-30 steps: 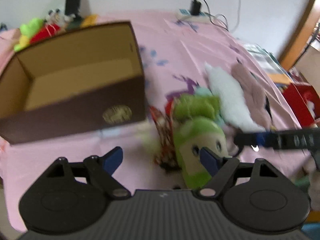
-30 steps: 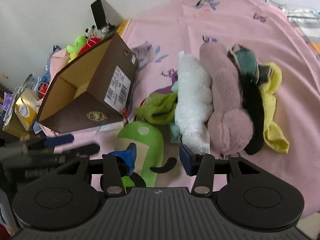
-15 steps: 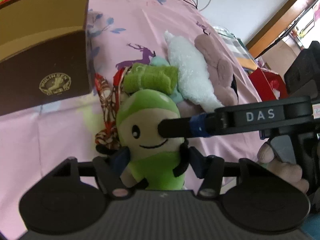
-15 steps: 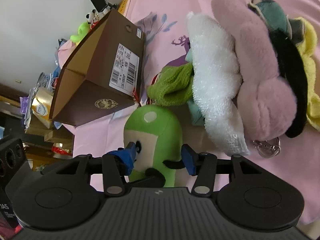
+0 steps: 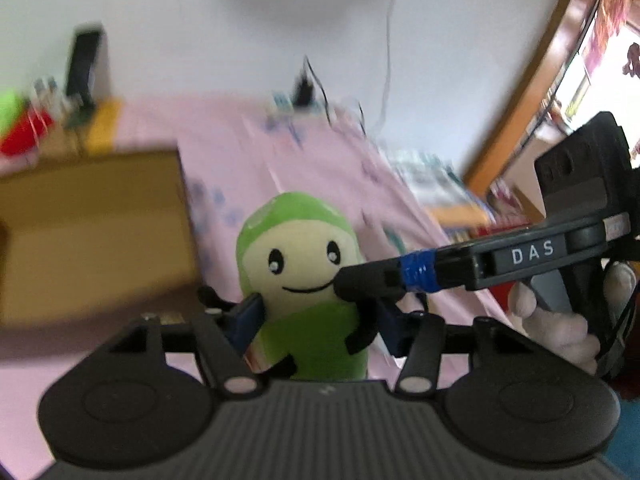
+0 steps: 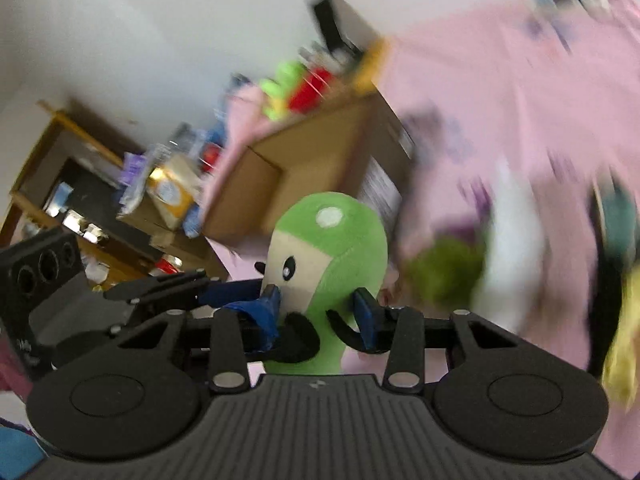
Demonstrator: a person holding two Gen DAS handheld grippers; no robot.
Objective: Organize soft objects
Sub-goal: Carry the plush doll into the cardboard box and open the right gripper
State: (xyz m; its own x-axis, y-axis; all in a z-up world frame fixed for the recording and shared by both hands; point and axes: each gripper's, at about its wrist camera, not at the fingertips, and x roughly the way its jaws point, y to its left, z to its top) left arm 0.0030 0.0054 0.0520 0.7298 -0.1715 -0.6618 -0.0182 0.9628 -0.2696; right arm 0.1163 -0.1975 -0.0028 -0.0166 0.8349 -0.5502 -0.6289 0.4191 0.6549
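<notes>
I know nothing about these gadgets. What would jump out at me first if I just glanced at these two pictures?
A smiling green plush toy, dead centre, pinched from both sides: the left gripper clamps its body and the right gripper squeezes it at face height. Behind it, to the left, sits an open brown cardboard box on a pink bedsheet. In the right wrist view, a blurred pile of other soft things lies at the right.

A plain white wall runs behind a surface covered in pink printed cloth. A wooden door frame stands at one side, with bright daylight beyond it. At the other side a wooden shelf unit holds cluttered packets, and a power strip with cables lies by the wall.
</notes>
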